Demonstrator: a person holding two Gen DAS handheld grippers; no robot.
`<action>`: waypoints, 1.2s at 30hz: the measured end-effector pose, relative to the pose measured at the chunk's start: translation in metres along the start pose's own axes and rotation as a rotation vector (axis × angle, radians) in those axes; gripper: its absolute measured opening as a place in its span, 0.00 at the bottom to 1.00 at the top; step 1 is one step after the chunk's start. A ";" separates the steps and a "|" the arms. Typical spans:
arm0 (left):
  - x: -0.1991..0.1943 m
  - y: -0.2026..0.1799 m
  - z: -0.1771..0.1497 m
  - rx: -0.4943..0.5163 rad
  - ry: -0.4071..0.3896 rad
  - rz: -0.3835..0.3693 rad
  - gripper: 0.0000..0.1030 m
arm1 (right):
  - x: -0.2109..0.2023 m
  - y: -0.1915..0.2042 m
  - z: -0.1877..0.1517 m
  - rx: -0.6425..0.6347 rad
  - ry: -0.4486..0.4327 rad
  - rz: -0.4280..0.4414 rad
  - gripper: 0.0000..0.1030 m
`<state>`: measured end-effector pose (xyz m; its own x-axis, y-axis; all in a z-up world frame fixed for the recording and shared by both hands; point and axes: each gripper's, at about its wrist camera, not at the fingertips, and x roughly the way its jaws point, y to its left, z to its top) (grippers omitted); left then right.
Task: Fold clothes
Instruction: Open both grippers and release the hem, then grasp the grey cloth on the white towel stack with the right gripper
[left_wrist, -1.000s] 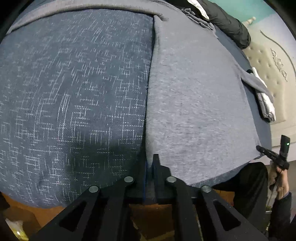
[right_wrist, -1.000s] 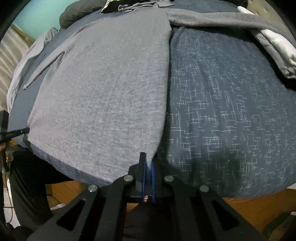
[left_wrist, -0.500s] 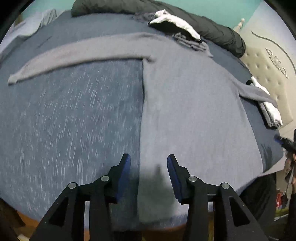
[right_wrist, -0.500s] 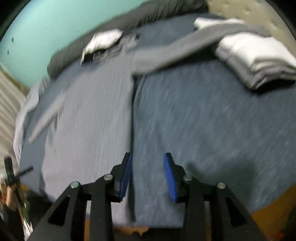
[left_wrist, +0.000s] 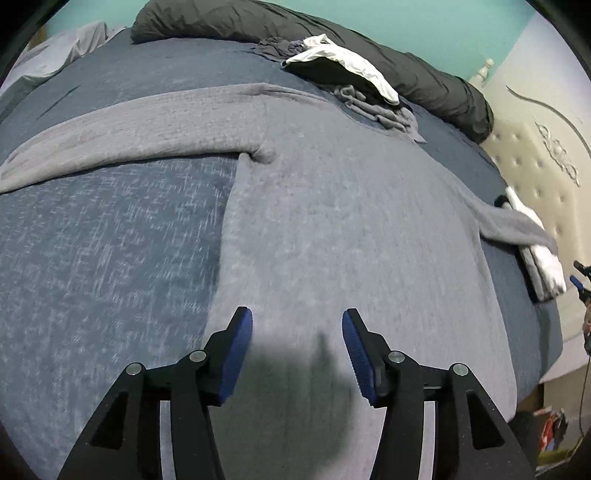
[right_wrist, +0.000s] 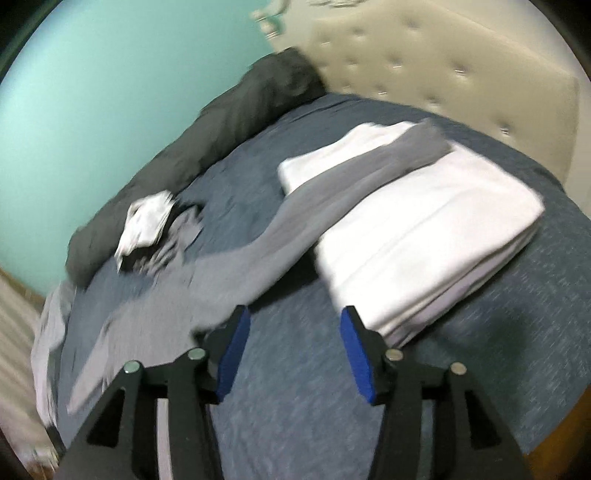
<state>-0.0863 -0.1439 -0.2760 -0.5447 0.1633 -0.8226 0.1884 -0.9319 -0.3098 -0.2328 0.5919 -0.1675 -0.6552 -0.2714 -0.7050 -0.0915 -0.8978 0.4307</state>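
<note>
The grey long-sleeved top (left_wrist: 332, 229) is lying flat on the blue bedspread (left_wrist: 103, 251), one sleeve draping over the folded white stack (right_wrist: 424, 229). The left gripper (left_wrist: 297, 345) and right gripper (right_wrist: 295, 345) are both gaping wide, holding nothing.

Left wrist view low over grey sweater (left_wrist: 332, 221), right toward headboard (right_wrist: 443, 55), sharing sleeve

A tufted headboard (right_wrist: 461, 62) stands against the turquoise wall (right_wrist: 110, 92).
</note>
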 end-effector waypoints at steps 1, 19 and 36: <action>0.003 0.001 0.003 -0.004 -0.008 0.007 0.58 | 0.001 -0.009 0.009 0.030 -0.013 -0.007 0.57; 0.054 -0.006 0.015 -0.039 -0.105 0.108 0.73 | 0.052 -0.081 0.102 0.210 -0.077 -0.120 0.60; 0.068 0.000 0.014 -0.035 -0.099 0.119 0.73 | 0.103 -0.094 0.133 0.223 -0.081 -0.232 0.60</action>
<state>-0.1345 -0.1370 -0.3248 -0.5946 0.0179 -0.8039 0.2839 -0.9307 -0.2307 -0.3913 0.6943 -0.2062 -0.6545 -0.0317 -0.7554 -0.4014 -0.8321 0.3828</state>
